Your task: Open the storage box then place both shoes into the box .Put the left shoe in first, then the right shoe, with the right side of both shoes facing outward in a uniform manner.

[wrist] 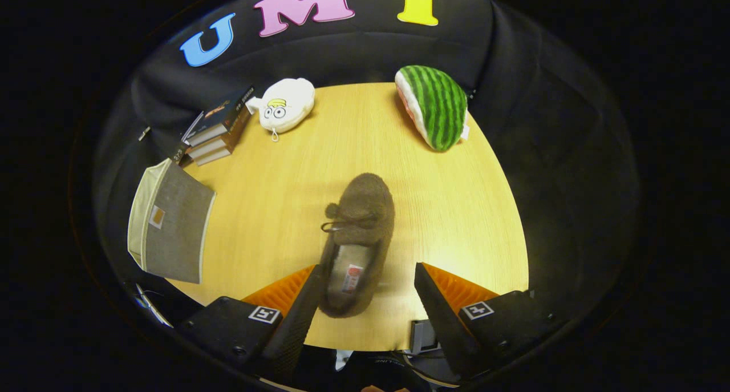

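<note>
Shoe-pickup time: hand-held gripper (365, 281) spread wide, straddling the brown shoe's (358, 243) heel on the tabletop (456, 209). Next, squeeze and carry it left to the storage box (171, 223), seemingly open.

Light wooden table (456, 221); black cloth wall (542, 95) behind it.

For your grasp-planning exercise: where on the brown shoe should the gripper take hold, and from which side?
Grip the heel end of the shoe, across its open collar, coming from behind the heel. It already lies between the open fingers of the gripper, and the collar walls look narrow enough to pinch.
</note>
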`<state>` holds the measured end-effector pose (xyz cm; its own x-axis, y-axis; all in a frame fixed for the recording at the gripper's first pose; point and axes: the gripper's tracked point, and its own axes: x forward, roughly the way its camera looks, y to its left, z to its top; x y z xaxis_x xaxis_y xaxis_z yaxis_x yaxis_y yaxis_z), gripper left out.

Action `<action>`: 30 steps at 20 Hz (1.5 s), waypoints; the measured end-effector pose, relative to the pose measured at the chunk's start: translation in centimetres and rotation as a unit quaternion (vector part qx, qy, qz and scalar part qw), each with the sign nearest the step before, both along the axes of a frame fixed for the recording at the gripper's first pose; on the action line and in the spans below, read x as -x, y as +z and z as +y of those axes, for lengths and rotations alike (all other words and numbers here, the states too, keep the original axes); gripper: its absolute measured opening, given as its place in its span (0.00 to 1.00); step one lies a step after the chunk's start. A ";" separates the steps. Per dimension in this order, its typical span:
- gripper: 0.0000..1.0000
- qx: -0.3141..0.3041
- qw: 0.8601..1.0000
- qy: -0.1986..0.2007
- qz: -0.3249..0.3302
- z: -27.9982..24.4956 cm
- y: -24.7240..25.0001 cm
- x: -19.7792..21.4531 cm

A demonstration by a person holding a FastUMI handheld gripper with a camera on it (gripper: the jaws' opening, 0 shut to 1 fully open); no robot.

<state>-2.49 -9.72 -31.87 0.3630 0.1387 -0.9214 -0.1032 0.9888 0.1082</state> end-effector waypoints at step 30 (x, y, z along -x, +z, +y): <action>0.05 -0.081 0.996 -0.042 0.020 6.9 0.0 -2.6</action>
